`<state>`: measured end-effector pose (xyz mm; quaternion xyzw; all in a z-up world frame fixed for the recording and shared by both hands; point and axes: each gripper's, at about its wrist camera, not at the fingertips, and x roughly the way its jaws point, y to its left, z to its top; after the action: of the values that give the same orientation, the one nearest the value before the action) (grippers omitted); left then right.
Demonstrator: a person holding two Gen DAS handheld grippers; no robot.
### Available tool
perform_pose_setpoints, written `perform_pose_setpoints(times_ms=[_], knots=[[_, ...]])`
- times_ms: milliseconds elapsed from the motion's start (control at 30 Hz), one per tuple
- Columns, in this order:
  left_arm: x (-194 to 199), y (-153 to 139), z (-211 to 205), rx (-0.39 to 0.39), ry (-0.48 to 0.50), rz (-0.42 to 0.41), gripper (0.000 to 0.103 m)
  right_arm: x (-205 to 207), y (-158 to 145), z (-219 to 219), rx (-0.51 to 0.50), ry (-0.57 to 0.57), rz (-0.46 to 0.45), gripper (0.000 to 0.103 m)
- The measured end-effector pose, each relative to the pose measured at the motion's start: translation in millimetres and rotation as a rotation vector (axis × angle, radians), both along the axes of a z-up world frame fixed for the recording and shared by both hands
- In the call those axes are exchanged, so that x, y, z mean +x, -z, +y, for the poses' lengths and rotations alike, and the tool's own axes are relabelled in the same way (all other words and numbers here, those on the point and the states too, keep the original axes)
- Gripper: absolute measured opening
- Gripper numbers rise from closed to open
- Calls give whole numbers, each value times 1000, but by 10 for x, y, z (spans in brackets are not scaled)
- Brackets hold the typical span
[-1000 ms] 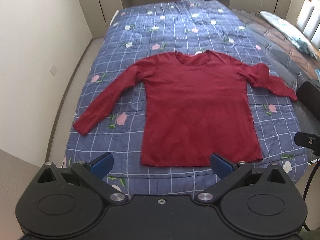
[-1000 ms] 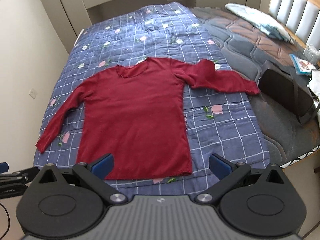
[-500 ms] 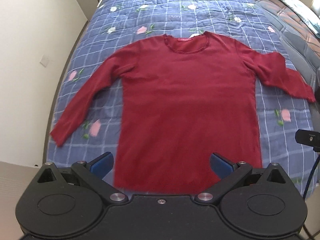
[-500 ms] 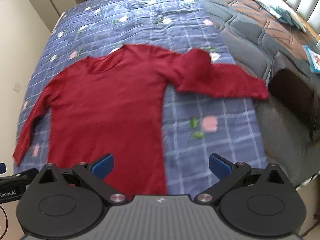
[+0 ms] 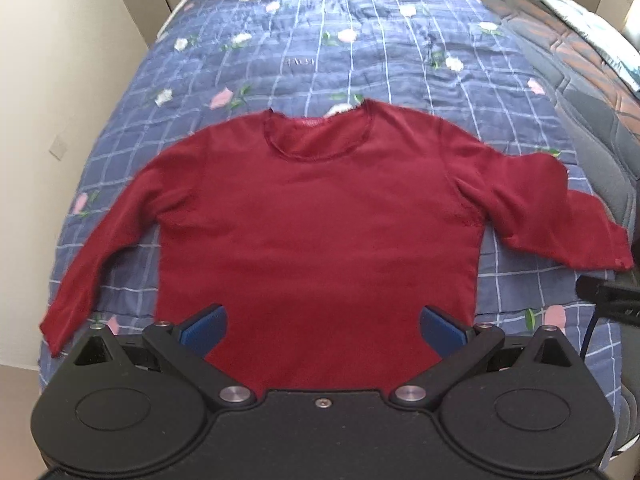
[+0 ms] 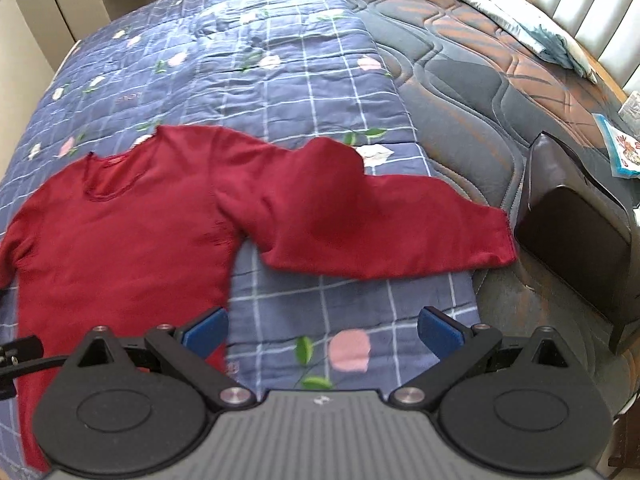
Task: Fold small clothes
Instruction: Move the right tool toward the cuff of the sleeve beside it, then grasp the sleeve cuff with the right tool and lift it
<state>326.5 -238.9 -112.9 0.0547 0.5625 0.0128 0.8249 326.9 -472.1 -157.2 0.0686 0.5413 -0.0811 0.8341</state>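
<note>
A dark red long-sleeved shirt [image 5: 316,224] lies flat and face up on a blue checked floral quilt [image 5: 360,40], neck away from me. Its left sleeve [image 5: 100,240] runs out to the lower left; its right sleeve [image 6: 380,224] is bunched at the shoulder and lies out to the right. My left gripper [image 5: 323,326] is open and empty, above the shirt's lower body. My right gripper [image 6: 322,330] is open and empty, above the quilt [image 6: 280,60] just right of the shirt's body [image 6: 120,248] and below the right sleeve.
A dark brown bag [image 6: 576,228] lies on the grey quilted mattress [image 6: 480,80] just beyond the right cuff. A light blue pillow [image 6: 520,28] is at the far right. A cream wall [image 5: 60,100] runs along the bed's left side.
Both grippers have moved forward and lower over the bed; the shirt now looks larger in both views. The right view has shifted towards the right sleeve. Both stay open.
</note>
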Motion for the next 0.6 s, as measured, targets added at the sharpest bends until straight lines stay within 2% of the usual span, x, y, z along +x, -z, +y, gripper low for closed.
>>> perform_pose_setpoints(times_ms=[133, 200, 367, 600], knots=[[159, 349, -8, -3, -27, 30, 102, 97, 251, -141, 8, 23, -26, 103], [258, 516, -21, 12, -44, 30, 102, 103, 396, -251, 47, 53, -66, 103], [592, 818, -157, 35, -28, 3, 102, -8, 684, -705, 163, 279, -185, 103], [1000, 1048, -467, 41, 40, -63, 102, -145, 919, -1347, 122, 521, -331, 103]])
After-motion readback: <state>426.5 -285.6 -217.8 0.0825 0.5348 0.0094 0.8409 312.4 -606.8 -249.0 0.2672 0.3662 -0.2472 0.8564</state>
